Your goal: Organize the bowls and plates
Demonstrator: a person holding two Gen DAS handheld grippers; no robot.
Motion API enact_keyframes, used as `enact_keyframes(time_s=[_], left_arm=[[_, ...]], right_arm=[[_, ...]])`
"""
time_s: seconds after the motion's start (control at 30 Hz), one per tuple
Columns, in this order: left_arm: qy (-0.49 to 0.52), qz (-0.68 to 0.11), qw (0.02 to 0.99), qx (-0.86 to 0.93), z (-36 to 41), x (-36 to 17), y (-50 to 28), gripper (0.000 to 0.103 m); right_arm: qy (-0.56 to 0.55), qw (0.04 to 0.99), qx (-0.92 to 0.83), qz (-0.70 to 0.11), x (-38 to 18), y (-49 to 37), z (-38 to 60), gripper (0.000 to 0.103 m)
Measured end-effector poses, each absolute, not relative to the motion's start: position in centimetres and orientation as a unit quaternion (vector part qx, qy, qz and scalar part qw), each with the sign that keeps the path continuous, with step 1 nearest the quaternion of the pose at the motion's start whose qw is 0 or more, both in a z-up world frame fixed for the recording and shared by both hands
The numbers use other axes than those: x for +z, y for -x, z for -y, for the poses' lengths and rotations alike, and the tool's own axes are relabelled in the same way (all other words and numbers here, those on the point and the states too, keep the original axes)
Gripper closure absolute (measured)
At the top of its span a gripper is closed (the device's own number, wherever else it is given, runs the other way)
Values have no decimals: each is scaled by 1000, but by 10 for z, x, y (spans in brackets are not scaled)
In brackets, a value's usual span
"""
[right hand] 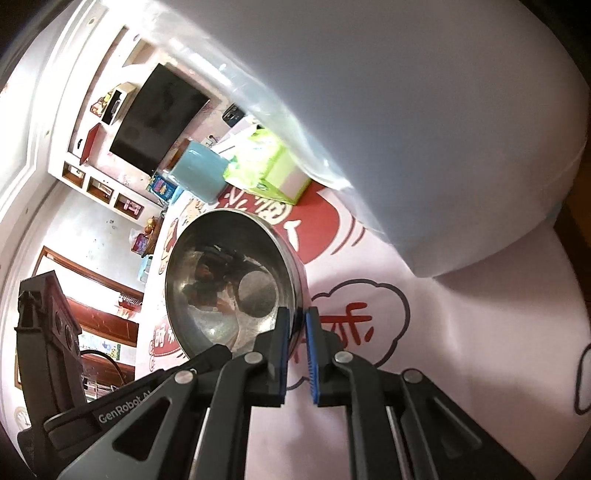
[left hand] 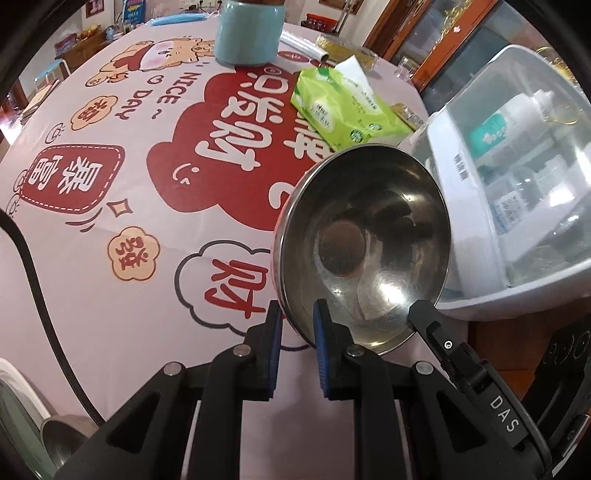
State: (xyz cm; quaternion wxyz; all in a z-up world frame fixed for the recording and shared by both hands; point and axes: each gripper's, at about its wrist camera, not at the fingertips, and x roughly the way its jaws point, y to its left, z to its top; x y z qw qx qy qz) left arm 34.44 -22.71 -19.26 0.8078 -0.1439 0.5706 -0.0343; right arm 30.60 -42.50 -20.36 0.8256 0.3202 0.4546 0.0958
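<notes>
A stainless steel bowl (left hand: 369,240) (right hand: 221,280) is gripped by its rim from two sides and tilts over the pink printed tablecloth (left hand: 129,277). My left gripper (left hand: 297,328) is shut on the bowl's near-left rim, one blue pad inside and one outside. My right gripper (right hand: 295,332) is shut on the opposite rim in the same way. In the left wrist view, one black finger (left hand: 424,317) of the right gripper shows at the bowl's lower right edge. The bowl is empty and mirrors the grippers.
A white box with a clear lid (left hand: 517,184) (right hand: 406,110), holding bottles, stands right beside the bowl. Farther back are a green tissue pack (left hand: 347,107) (right hand: 266,166), a light blue canister (left hand: 251,33) (right hand: 199,173) and a cling-film roll (left hand: 303,46). A black cable (left hand: 40,288) runs at the left.
</notes>
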Motion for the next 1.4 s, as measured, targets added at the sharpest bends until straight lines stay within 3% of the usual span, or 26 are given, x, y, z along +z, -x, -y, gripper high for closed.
enact_keyframes(time_s=[0.67, 1.4], left_arm=[[167, -542, 822, -60, 209, -137, -245, 88], [170, -576, 793, -100, 199, -139, -130, 88]], right_arm=[[-274, 841, 125, -450, -144, -221, 405, 95], [-265, 808, 106, -516, -150, -110, 398, 94]])
